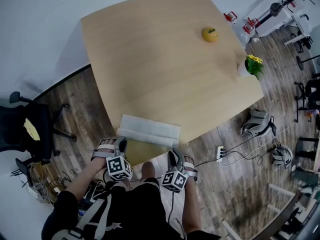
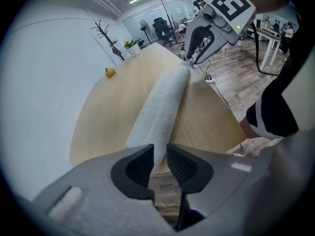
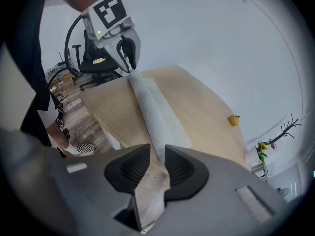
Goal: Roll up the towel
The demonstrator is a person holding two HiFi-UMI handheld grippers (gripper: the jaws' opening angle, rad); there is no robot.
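The white towel (image 1: pixel 149 130) lies along the near edge of the wooden table (image 1: pixel 165 59), its near part rolled into a tube and a flat strip left on the far side. My left gripper (image 1: pixel 121 145) hovers just off the roll's left end, my right gripper (image 1: pixel 173 156) just off its right end. In the left gripper view the towel (image 2: pixel 162 107) runs away from the left gripper (image 2: pixel 160 151), whose jaws stand slightly apart with nothing between them. The right gripper (image 3: pixel 157 154) also shows a narrow empty gap, with the towel (image 3: pixel 155 114) beyond it.
A yellow fruit (image 1: pixel 210 34) sits at the table's far right and a small pot of yellow flowers (image 1: pixel 250 66) at its right edge. A black office chair (image 1: pixel 25 129) stands on the floor to the left. A power strip (image 1: pixel 220 154) and cables lie at the right.
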